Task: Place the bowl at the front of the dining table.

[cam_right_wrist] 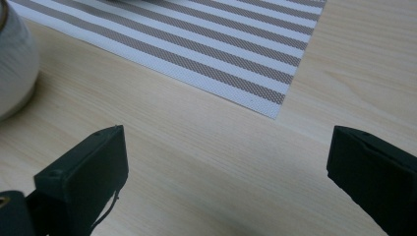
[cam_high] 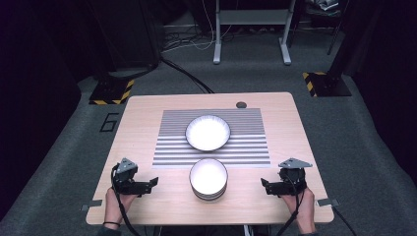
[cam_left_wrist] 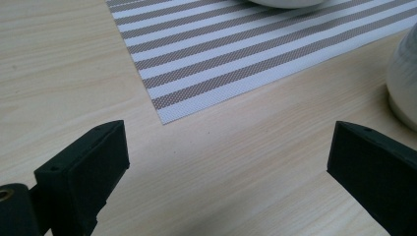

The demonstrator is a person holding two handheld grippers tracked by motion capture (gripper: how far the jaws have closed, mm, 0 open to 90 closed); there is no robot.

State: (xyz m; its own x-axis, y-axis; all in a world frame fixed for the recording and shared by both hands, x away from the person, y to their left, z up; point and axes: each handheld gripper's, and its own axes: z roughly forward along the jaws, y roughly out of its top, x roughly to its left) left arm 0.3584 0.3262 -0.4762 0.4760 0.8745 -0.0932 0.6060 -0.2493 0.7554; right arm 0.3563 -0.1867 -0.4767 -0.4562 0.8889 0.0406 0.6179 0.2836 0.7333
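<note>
A stack of white bowls (cam_high: 208, 178) stands on the wooden table (cam_high: 147, 105), just in front of a striped placemat (cam_high: 246, 132). A single white plate-like bowl (cam_high: 208, 132) rests on the mat. My left gripper (cam_high: 153, 182) lies low at the table's front left, open and empty, with the stack's side (cam_left_wrist: 403, 78) off to its right. My right gripper (cam_high: 264, 184) sits at the front right, also open and empty, with the stack (cam_right_wrist: 14, 64) at its left. The mat's corners (cam_left_wrist: 164, 115) (cam_right_wrist: 273, 110) lie ahead of each gripper.
A small round grommet (cam_high: 241, 104) sits at the table's far edge. Clips (cam_high: 91, 204) (cam_high: 327, 202) are fixed at the front corners. Beyond the table are stand bases with yellow-black tape (cam_high: 112, 92) (cam_high: 325, 83), cables and a grey frame (cam_high: 251, 34) on the carpet.
</note>
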